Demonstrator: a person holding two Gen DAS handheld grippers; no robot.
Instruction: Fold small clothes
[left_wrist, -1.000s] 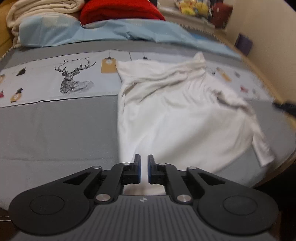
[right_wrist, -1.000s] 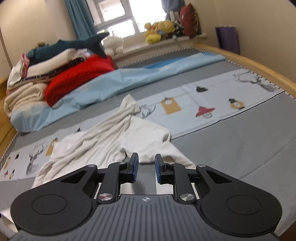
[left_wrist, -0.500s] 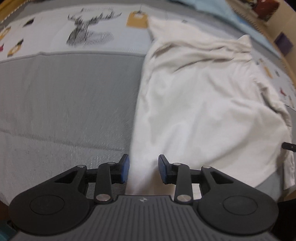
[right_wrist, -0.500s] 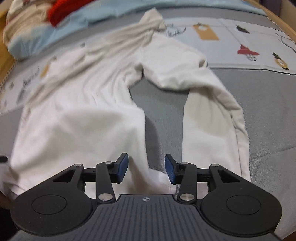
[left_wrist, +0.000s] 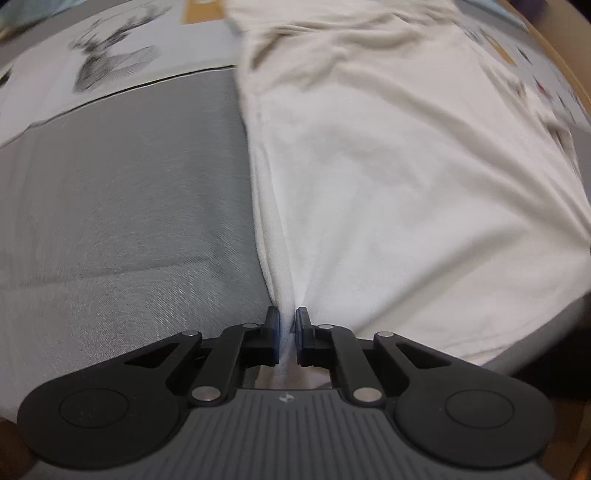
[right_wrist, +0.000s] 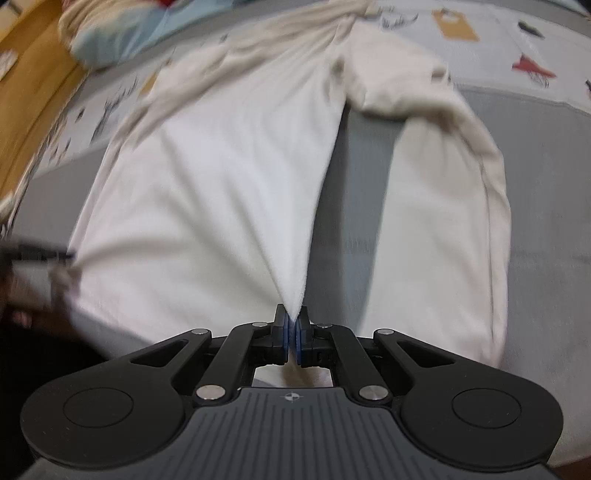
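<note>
A white long-sleeved shirt lies spread on the grey bed cover, hem toward me. My left gripper is shut on the hem's left corner, and the cloth puckers into the jaws. In the right wrist view the same shirt shows, and my right gripper is shut on the hem's right corner, which rises in a taut peak. One sleeve lies folded down along the right side. The left gripper shows as a dark blur at that view's left edge.
The bed cover is grey with a pale printed band of deer and tags further back. A light blue pillow or blanket and a wooden bed frame lie at the far left. The bed's near edge is just below both grippers.
Both grippers were open over the hem half a second ago. They have dropped onto the hem corners and shut on the cloth, which now pulls into peaks.
</note>
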